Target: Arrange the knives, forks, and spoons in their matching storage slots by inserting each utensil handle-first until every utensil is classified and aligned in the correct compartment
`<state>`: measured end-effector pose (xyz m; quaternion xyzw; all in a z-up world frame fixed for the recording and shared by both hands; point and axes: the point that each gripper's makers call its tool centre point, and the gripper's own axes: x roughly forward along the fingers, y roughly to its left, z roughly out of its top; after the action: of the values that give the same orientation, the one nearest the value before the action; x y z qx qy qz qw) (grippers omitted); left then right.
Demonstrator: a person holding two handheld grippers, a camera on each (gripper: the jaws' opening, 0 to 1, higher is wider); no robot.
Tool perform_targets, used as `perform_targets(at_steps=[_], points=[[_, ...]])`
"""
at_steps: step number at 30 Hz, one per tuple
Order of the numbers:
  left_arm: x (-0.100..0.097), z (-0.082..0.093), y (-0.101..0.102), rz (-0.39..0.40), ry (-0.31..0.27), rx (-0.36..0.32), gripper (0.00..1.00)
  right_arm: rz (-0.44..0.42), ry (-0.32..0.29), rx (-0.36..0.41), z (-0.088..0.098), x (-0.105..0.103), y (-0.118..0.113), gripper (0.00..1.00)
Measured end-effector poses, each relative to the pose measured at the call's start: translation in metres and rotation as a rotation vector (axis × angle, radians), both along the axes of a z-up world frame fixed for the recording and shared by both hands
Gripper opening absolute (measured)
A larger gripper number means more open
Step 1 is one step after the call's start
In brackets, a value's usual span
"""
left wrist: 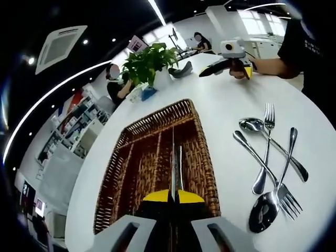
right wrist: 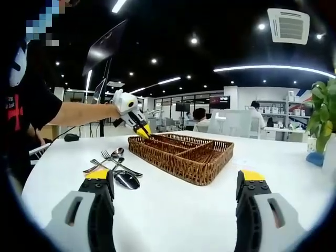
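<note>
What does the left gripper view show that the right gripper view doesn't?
Left gripper view: a knife pinched in the shut left gripper, and the basket's slots seen from on top. Right gripper view: the right gripper with its own jaws wide apart, holding nothing, and a dark screen beyond the table. Both: the wicker basket, the pile of forks and spoons, the green plant and the white table.

Your grippers (right wrist: 173,181) have grey bodies, black jaws and yellow tips; you wear a black tee (right wrist: 29,105) with red print.
</note>
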<state>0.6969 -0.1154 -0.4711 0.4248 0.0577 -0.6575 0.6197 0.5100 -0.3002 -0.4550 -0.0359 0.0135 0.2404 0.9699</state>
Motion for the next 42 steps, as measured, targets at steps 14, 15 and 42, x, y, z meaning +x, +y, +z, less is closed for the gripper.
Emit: perform_targets(at_steps=[14, 15, 42], points=[[-0.004, -0.027, 0.004, -0.036, 0.053, 0.064, 0.01, -0.002, 0.008, -0.006, -0.003, 0.001, 0.001, 1.0], [-0.004, -0.028, 0.004, -0.034, 0.058, 0.067, 0.01, -0.003, 0.008, -0.007, -0.003, 0.001, 0.0, 1.0], [-0.015, -0.053, 0.006, 0.049, 0.487, 0.15, 0.04, -0.001, 0.016, -0.027, -0.007, 0.002, 0.001, 0.99]])
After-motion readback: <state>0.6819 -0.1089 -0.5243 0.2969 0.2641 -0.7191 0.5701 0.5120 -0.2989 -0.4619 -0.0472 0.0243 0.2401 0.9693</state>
